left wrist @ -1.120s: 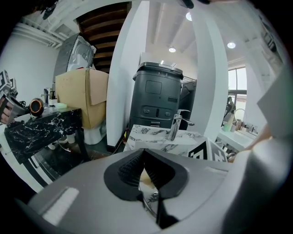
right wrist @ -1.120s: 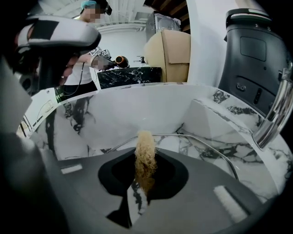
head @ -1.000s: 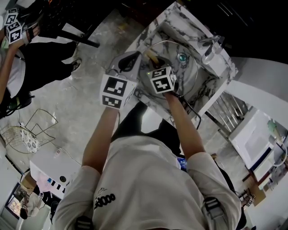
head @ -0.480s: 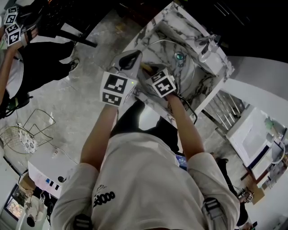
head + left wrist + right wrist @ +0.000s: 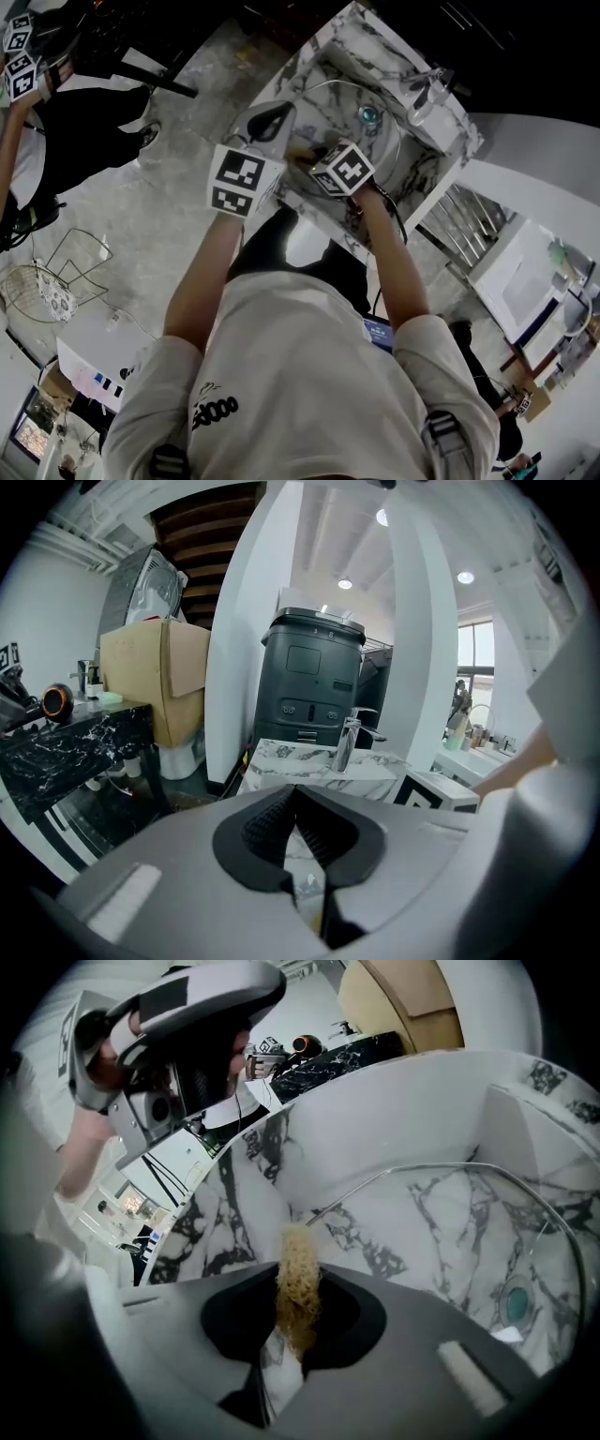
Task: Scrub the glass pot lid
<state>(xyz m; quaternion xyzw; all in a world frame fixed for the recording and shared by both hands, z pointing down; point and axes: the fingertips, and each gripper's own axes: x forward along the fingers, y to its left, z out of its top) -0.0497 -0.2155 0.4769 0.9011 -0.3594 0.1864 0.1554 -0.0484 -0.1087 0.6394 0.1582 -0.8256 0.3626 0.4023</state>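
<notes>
Right gripper (image 5: 294, 1309) pinched the scrubber (image 5: 298, 1265); left gripper (image 5: 298, 829) sat nearly closed, empty. Scrubber needed flat pressure on the lid (image 5: 441, 1241), sweeping toward the knob (image 5: 514, 1302) at 4 o'clock.

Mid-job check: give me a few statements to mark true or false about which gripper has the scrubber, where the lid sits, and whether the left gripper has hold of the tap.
1. The right gripper is shut on a yellowish fibrous scrubber. True.
2. The round glass lid with a metal rim lies on the floor beside the sink. False: it sits inside the white, black-veined marble sink.
3. The left gripper grips the chrome tap. False: the tap stands beyond its jaws, untouched.
4. The scrubber sticks out past the right gripper's jaw tips. True.
</notes>
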